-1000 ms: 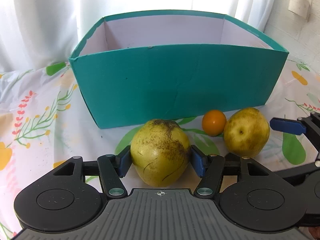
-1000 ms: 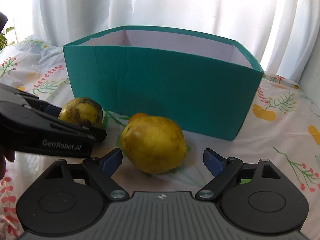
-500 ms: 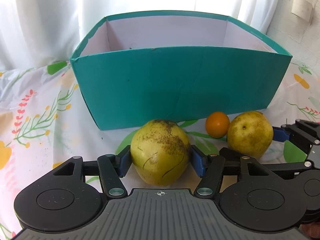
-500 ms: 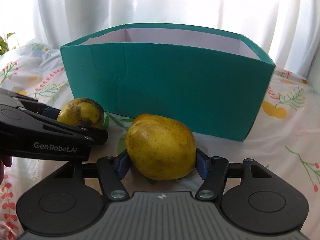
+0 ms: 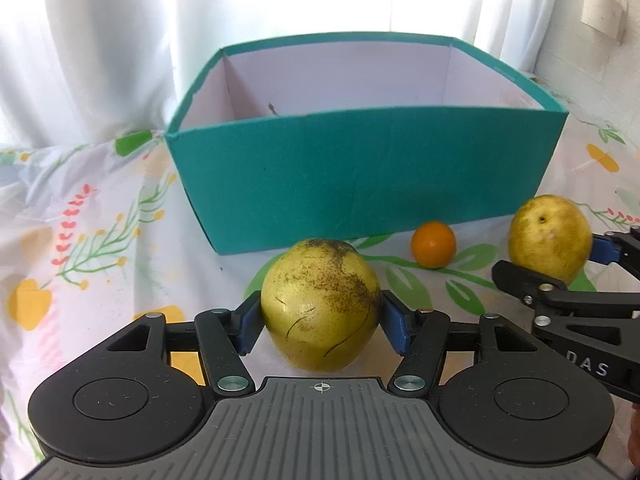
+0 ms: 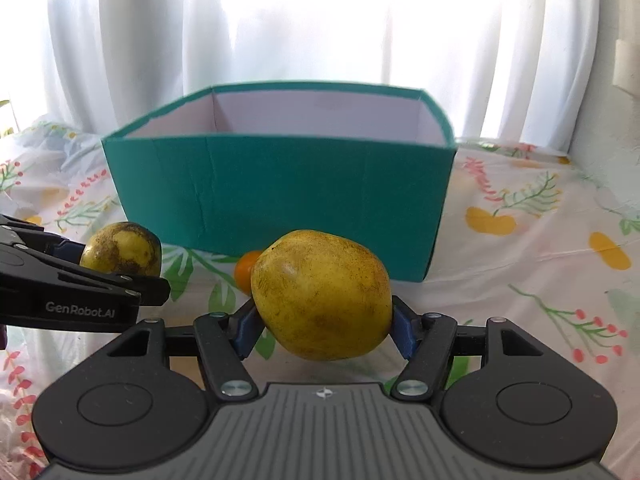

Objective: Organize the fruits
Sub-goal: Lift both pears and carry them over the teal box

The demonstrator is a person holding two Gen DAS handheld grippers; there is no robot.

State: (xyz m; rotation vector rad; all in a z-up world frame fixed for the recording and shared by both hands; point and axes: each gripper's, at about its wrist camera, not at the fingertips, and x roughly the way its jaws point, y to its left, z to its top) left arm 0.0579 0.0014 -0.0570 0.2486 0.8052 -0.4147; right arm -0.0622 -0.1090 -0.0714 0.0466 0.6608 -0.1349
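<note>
My left gripper (image 5: 322, 322) is shut on a speckled yellow-green pear (image 5: 320, 304), held above the floral cloth in front of the teal box (image 5: 360, 184). My right gripper (image 6: 324, 324) is shut on a second yellow pear (image 6: 322, 294), lifted off the cloth. In the left wrist view this second pear (image 5: 550, 238) shows at the right with the right gripper around it. In the right wrist view the speckled pear (image 6: 122, 254) shows at the left in the left gripper. A small orange fruit (image 5: 433, 244) lies on the cloth between them, partly hidden in the right wrist view (image 6: 246, 272).
The teal box is open-topped with white inner walls (image 5: 340, 80); its floor is hidden by the front wall. The floral tablecloth (image 6: 540, 240) spreads on both sides of the box. White curtains (image 6: 320, 40) hang behind.
My right gripper closed on the yellow pear and lifted it. Both grippers rose with their pears, so more of the box's inside shows. The small orange stayed on the cloth.
</note>
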